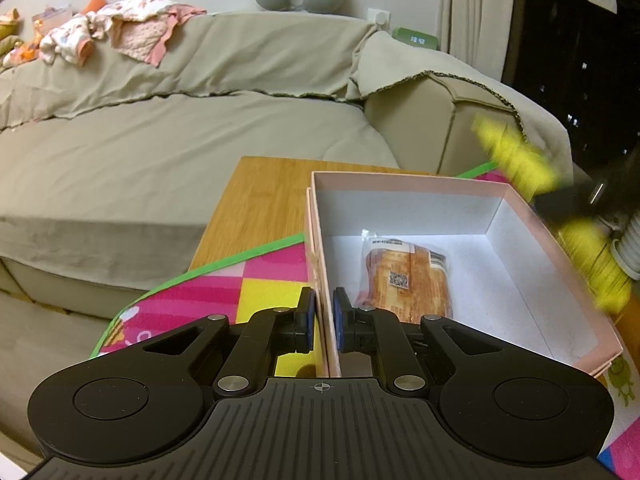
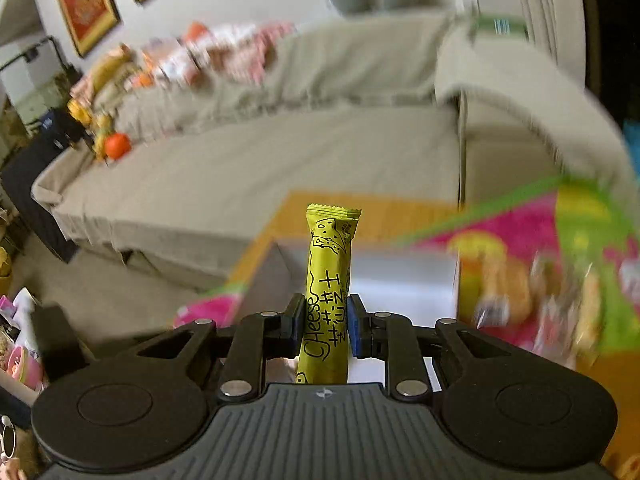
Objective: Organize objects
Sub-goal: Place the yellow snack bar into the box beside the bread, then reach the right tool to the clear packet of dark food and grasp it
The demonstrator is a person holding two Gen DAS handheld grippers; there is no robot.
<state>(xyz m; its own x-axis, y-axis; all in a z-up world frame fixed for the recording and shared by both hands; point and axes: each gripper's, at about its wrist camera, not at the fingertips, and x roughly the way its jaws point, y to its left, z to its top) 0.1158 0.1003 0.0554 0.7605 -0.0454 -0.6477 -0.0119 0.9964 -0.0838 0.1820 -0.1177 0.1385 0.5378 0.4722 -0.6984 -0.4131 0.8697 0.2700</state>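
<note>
My left gripper (image 1: 324,320) is shut on the near left wall of an open pink box (image 1: 420,178) with a white inside. An orange bread packet (image 1: 404,280) lies in the box. My right gripper (image 2: 323,326) is shut on a yellow cheese snack bar (image 2: 328,280) that stands upright between the pads. In the left wrist view that bar (image 1: 516,156) shows as a yellow blur above the box's right wall. In the right wrist view the box (image 2: 400,280) lies blurred beyond the bar.
The box sits on a colourful play mat (image 1: 240,292) over a wooden table (image 1: 260,196). A beige covered sofa (image 1: 160,140) with clothes (image 1: 120,28) stands behind. Blurred snack packets (image 2: 520,292) lie on the mat at the right.
</note>
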